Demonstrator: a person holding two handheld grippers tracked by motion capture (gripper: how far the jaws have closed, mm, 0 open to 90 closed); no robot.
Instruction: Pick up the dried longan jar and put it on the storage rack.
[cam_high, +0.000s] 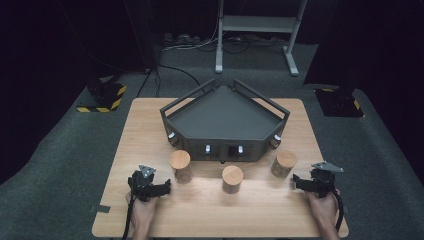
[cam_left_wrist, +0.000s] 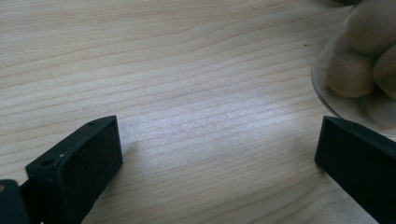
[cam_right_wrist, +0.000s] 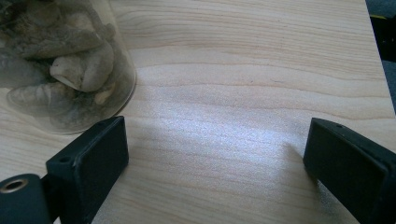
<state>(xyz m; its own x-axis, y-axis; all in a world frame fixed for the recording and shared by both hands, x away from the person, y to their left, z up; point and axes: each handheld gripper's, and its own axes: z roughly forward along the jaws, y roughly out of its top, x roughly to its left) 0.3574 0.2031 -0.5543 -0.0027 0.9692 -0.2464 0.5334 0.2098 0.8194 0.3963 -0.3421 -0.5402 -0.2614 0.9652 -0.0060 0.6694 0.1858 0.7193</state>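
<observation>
High view: a wooden surface (cam_high: 150, 125) carries a dark five-sided tray (cam_high: 225, 120), and three cork-topped jars stand in a row just in front of it: a left jar (cam_high: 180, 166), a middle jar (cam_high: 232, 178) and a right jar (cam_high: 284, 163). The left hand-held gripper (cam_high: 167, 186) rests on the surface just left of the left jar, aimed toward it, and the right hand-held gripper (cam_high: 295, 179) lies just right of the right jar, likewise turned inward; both look staged for a reach to the outer jars, with the tray probably the place to load them. Left gripper view: the jaws stand wide apart with nothing but bare wood between them, and the left jar's (cam_left_wrist: 359, 70) glass wall, near the right jaw, reveals pale round balls inside, which the high view cannot resolve. Right gripper view: its jaws are also spread wide and empty, low over the wood; the right jar (cam_right_wrist: 65, 70) sits just beyond the left jaw, filled with lumpy, shell-like pieces, a different content from the other jar.
</observation>
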